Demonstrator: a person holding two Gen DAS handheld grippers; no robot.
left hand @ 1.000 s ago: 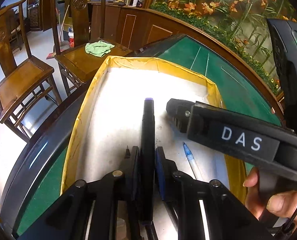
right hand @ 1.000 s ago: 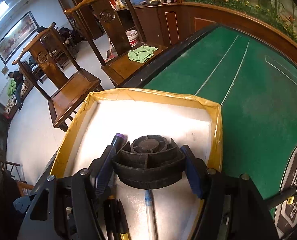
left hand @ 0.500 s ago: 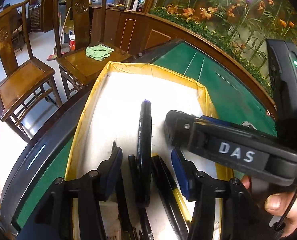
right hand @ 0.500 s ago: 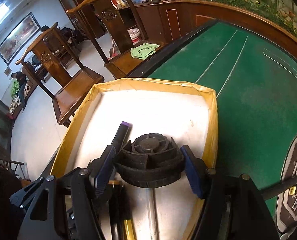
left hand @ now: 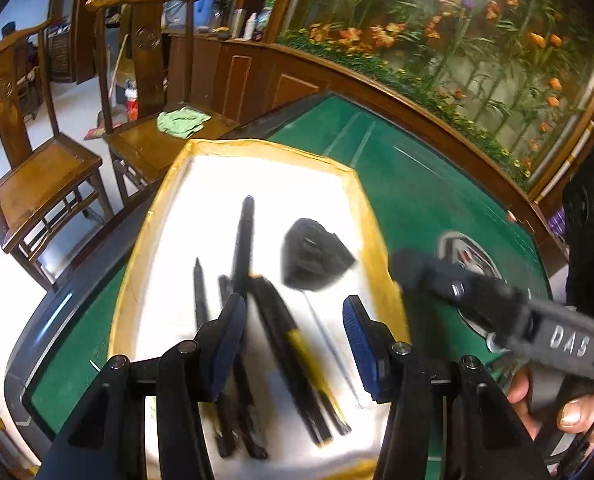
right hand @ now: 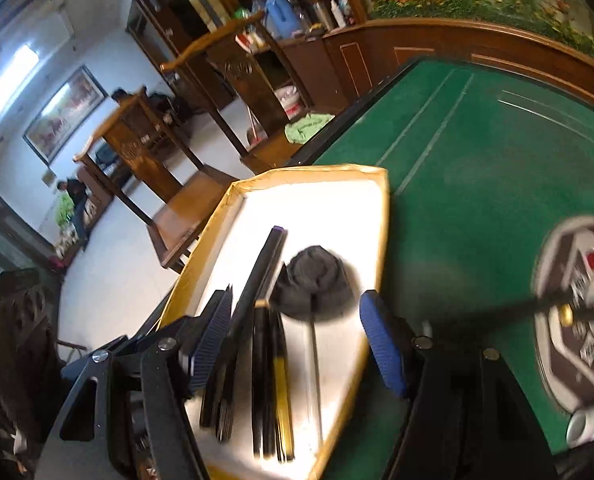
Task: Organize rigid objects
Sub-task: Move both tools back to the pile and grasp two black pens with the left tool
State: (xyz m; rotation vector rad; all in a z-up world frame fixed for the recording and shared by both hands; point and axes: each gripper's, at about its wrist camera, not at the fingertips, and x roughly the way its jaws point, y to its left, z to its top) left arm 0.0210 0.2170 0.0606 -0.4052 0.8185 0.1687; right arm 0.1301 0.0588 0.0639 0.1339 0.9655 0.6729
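A yellow-rimmed tray [left hand: 371, 216] with a white floor sits at the corner of a green felt table [left hand: 425, 200]. In it lie a long black marker [left hand: 244, 240] with a purple tip, several black pens [left hand: 281, 344], one with a yellow band, a thin clear pen [left hand: 329, 344] and a black ridged round piece [left hand: 315, 258]. My left gripper [left hand: 293, 340] hangs open above the pens, holding nothing. My right gripper [right hand: 297, 336] is open too, drawn back from the round piece [right hand: 317, 284]. Its black arm marked DAS [left hand: 537, 328] crosses the left wrist view on the right.
Two wooden chairs [left hand: 37, 176] stand off the table's left, one with a green cloth [left hand: 181, 120] on its seat. A round control panel [right hand: 585, 320] is set in the felt right of the tray, with a white cup [right hand: 589, 424] near it. A wooden partition runs behind.
The left gripper opened and let go of the black marker, which now lies in the tray. Both grippers pulled back and up; the right one left the round piece in the tray.
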